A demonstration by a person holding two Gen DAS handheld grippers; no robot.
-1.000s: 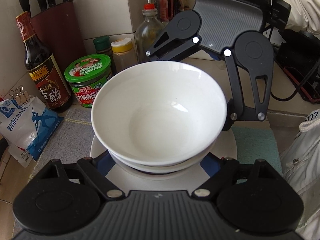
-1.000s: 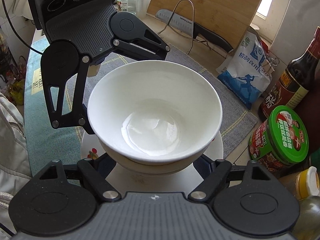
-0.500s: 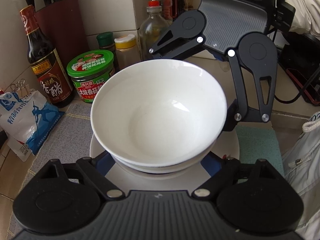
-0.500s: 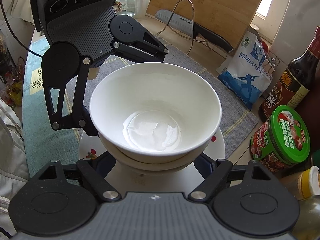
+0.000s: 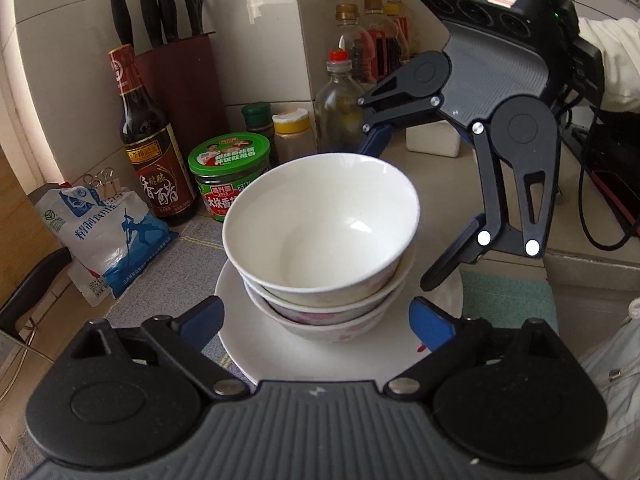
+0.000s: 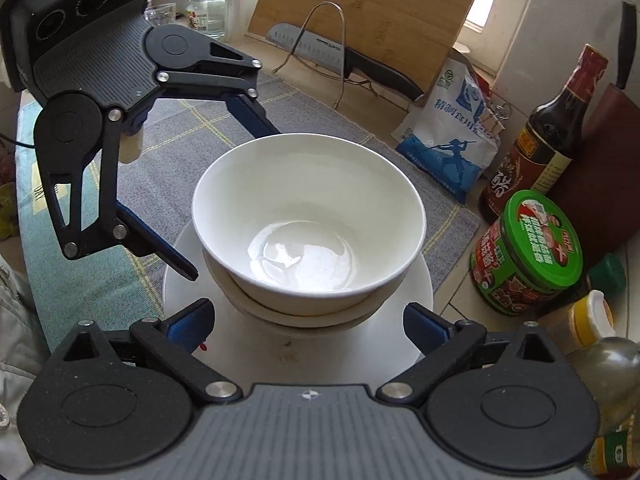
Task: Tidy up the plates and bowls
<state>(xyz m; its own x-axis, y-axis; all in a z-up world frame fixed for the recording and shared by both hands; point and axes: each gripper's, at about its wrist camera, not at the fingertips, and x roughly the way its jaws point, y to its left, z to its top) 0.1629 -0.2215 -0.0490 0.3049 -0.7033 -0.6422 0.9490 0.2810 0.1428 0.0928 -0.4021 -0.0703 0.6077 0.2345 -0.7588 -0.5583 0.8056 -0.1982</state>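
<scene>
White top bowl [image 6: 308, 224] sits nested on plate [image 6: 416, 292]; left tool [image 5: 316, 318] and right tool [image 6: 306, 320] opening, holding nothing. Back both straight off, no rim clips.

A plain white bowl [image 5: 320, 224] sits upright and empty, nested on top of a stack of bowls [image 5: 324, 312]; in the left wrist view the lower ones show faint pink markings on their outer walls. The stack stands on a round white plate [image 6: 416, 280], slightly off its centre. The plate lies flat on a grey checked mat [image 6: 192, 140].
</scene>
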